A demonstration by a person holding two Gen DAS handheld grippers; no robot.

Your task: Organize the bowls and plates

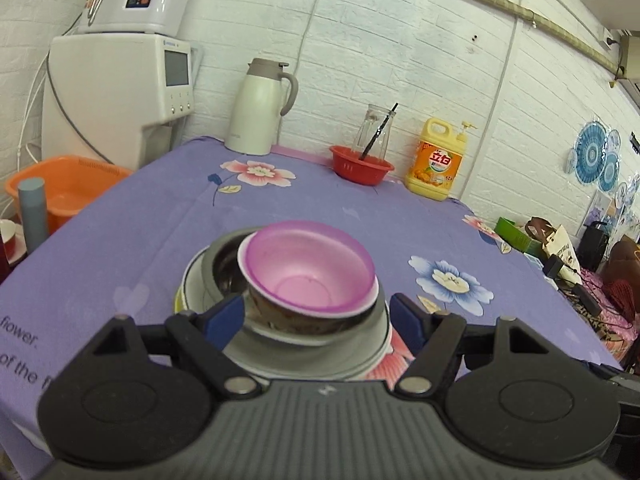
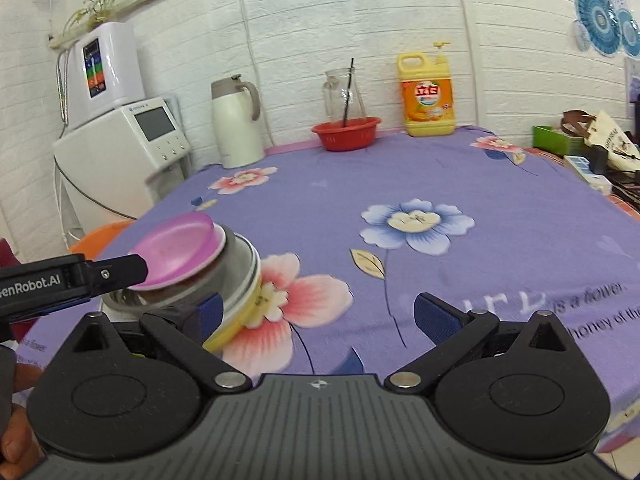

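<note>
A stack of dishes stands on the purple flowered tablecloth [image 1: 320, 200]. A pink bowl [image 1: 310, 266] sits tilted on top, inside a brown-sided white bowl [image 1: 304, 320], which rests in a steel bowl [image 1: 224, 264] on white and yellow plates [image 1: 188, 296]. My left gripper [image 1: 320, 314] is open, its blue pads on either side of the stack's near side. In the right wrist view the stack [image 2: 200, 264] is at the left, with the left gripper's arm [image 2: 68, 276] beside it. My right gripper [image 2: 320, 312] is open and empty, its left pad by the yellow plate [image 2: 228, 332].
At the table's back stand a cream thermos jug [image 1: 260, 108], a red basket [image 1: 360, 164] with a glass carafe, and a yellow detergent bottle [image 1: 436, 160]. A white appliance [image 1: 120, 96] and an orange tub [image 1: 68, 188] are left of the table. Clutter lies off the right edge.
</note>
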